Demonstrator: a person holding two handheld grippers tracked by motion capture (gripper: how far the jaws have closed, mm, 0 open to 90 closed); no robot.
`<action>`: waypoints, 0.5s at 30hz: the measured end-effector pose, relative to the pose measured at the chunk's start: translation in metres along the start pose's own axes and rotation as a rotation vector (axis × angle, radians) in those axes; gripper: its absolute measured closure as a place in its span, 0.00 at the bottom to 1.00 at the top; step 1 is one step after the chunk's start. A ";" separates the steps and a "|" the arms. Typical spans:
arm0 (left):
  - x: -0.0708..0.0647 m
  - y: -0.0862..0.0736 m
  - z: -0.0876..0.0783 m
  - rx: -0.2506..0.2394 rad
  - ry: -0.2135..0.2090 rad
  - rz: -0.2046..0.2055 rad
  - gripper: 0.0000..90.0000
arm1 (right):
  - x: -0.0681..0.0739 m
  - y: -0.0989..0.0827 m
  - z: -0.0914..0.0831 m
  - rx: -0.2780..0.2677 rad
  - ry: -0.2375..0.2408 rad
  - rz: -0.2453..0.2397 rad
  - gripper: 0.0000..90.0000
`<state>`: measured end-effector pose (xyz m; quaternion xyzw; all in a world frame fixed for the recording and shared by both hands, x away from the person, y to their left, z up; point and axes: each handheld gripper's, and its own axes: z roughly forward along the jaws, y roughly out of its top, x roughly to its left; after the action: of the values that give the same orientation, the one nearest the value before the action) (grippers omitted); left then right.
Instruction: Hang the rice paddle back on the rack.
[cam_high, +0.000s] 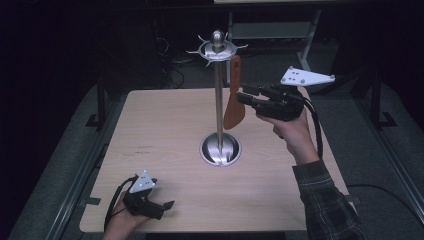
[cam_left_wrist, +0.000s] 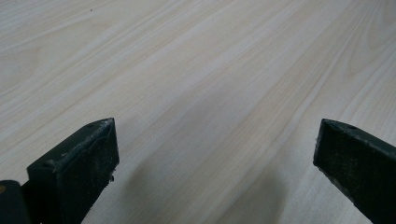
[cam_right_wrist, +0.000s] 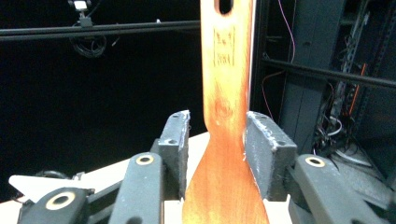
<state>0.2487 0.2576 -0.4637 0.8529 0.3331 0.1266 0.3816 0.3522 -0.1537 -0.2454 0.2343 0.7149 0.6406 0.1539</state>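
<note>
The flat wooden spatula (cam_right_wrist: 227, 140) hangs from the shiny metal stand (cam_high: 219, 100); the right gripper (cam_right_wrist: 217, 135) has its jaws spread around it, one pad touching. The left gripper (cam_left_wrist: 215, 154) rests on the smooth pale table (cam_left_wrist: 196, 70), jaws wide apart.

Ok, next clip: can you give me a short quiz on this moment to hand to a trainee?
1. True or false: the left gripper holds the wooden spatula.
2. What stands between the right gripper's jaws? A) the stand's pole B) the wooden spatula C) a cable
3. Where on the metal stand are its hooks?

Key
1. False: its jaws stand open over the bare table, with nothing between them.
2. B
3. At its top, around the knob.
</note>
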 end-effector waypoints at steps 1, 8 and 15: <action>0.001 0.000 0.000 0.004 0.001 0.002 0.00 | 0.000 -0.002 -0.001 0.007 -0.002 0.005 0.64; 0.001 0.002 0.006 0.016 0.005 0.004 0.00 | -0.001 -0.022 -0.009 0.053 -0.035 0.009 0.56; 0.001 0.001 0.004 0.017 0.003 0.005 0.00 | -0.004 -0.044 -0.017 0.092 -0.069 0.032 0.49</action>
<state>0.2523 0.2552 -0.4656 0.8567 0.3324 0.1263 0.3736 0.3402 -0.1732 -0.2866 0.2747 0.7340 0.6010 0.1572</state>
